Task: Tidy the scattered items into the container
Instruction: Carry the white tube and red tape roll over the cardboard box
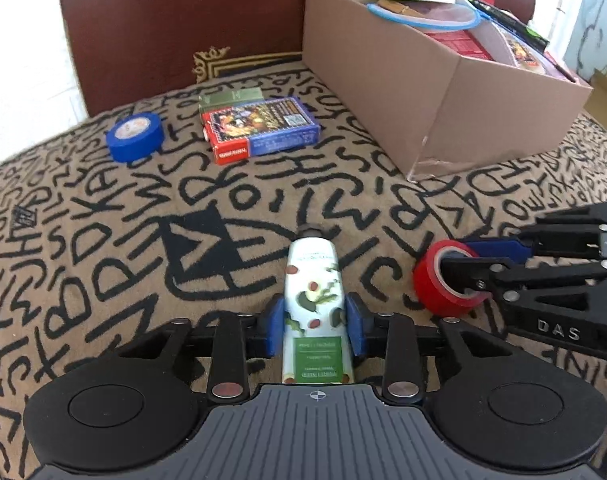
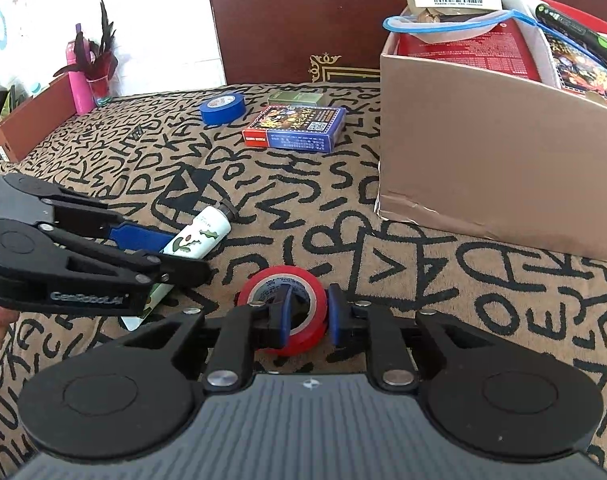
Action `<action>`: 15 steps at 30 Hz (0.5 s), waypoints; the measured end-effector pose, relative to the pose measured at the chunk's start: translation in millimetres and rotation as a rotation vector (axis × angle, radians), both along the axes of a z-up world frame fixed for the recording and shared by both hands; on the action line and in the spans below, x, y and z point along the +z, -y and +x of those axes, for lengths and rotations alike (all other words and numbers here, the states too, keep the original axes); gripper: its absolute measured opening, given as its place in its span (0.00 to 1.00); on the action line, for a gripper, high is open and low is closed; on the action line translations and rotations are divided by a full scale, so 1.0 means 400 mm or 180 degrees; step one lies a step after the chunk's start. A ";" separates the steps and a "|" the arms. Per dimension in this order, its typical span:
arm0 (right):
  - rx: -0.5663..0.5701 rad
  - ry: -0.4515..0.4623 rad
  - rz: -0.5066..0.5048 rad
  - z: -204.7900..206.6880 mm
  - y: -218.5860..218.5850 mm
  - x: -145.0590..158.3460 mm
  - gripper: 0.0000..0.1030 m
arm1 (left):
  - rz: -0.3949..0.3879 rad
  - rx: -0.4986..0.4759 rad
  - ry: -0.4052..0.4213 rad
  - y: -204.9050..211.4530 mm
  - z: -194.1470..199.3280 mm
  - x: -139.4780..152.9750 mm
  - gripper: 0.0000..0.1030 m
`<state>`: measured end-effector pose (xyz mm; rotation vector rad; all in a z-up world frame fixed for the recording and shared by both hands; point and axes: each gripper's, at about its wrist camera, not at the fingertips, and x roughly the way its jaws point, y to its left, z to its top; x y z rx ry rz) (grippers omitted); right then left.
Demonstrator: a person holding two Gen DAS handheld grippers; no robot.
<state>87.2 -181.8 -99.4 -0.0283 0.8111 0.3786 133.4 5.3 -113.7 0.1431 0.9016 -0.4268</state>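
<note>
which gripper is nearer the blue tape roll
Left. The left gripper, closed on the tube, sits on the blue tape roll's side of the bed. The right gripper, clamped on the red tape roll, is farther off.

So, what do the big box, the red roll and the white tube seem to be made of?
Box: plain brown cardboard, matte, with a creased, torn lower corner.
Red roll: likely plastic adhesive tape, glossy, wound around a printed core.
White tube: probably soft plastic or thin metal, smooth and slightly shiny, with printed leaves and a dark cap; the look does not settle which.
</note>
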 end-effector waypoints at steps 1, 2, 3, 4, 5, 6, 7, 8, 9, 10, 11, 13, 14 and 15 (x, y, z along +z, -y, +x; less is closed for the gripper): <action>-0.0018 -0.0002 0.0018 -0.002 0.005 0.001 0.16 | -0.0030 0.0033 -0.0005 -0.003 -0.001 0.002 0.29; -0.0042 -0.0002 0.0034 -0.006 0.010 0.004 0.15 | -0.0082 0.0074 -0.0020 -0.007 -0.003 0.004 0.28; -0.0054 -0.0001 0.0056 -0.012 0.015 0.008 0.14 | -0.0134 0.0106 -0.0042 -0.010 -0.007 0.007 0.28; -0.0057 -0.0007 0.0086 -0.017 0.022 0.012 0.14 | -0.0182 0.0128 -0.0061 -0.013 -0.012 0.010 0.28; -0.0055 -0.0016 0.0115 -0.024 0.028 0.016 0.14 | -0.0241 0.0144 -0.0092 -0.014 -0.019 0.013 0.28; -0.0051 -0.0013 0.0132 -0.032 0.033 0.020 0.14 | -0.0300 0.0138 -0.0126 -0.013 -0.025 0.017 0.28; -0.0048 -0.0001 0.0136 -0.040 0.038 0.025 0.14 | -0.0356 0.0124 -0.0147 -0.010 -0.032 0.022 0.28; -0.0053 0.0018 0.0142 -0.049 0.044 0.030 0.14 | -0.0413 0.0112 -0.0156 -0.005 -0.040 0.029 0.28; -0.0063 0.0038 0.0158 -0.056 0.052 0.037 0.14 | -0.0455 0.0084 -0.0156 0.003 -0.048 0.038 0.28; -0.0080 0.0055 0.0181 -0.063 0.060 0.044 0.14 | -0.0502 0.0061 -0.0147 0.011 -0.056 0.048 0.28; -0.0104 0.0079 0.0216 -0.071 0.070 0.054 0.14 | -0.0556 0.0037 -0.0135 0.020 -0.063 0.062 0.28; -0.0150 0.0139 0.0300 -0.088 0.096 0.078 0.14 | -0.0651 -0.0035 -0.0102 0.041 -0.073 0.090 0.28; -0.0170 0.0183 0.0328 -0.098 0.109 0.093 0.14 | -0.0694 -0.0073 -0.0080 0.055 -0.079 0.107 0.28; -0.0186 0.0232 0.0341 -0.106 0.123 0.109 0.14 | -0.0733 -0.0113 -0.0057 0.067 -0.082 0.122 0.28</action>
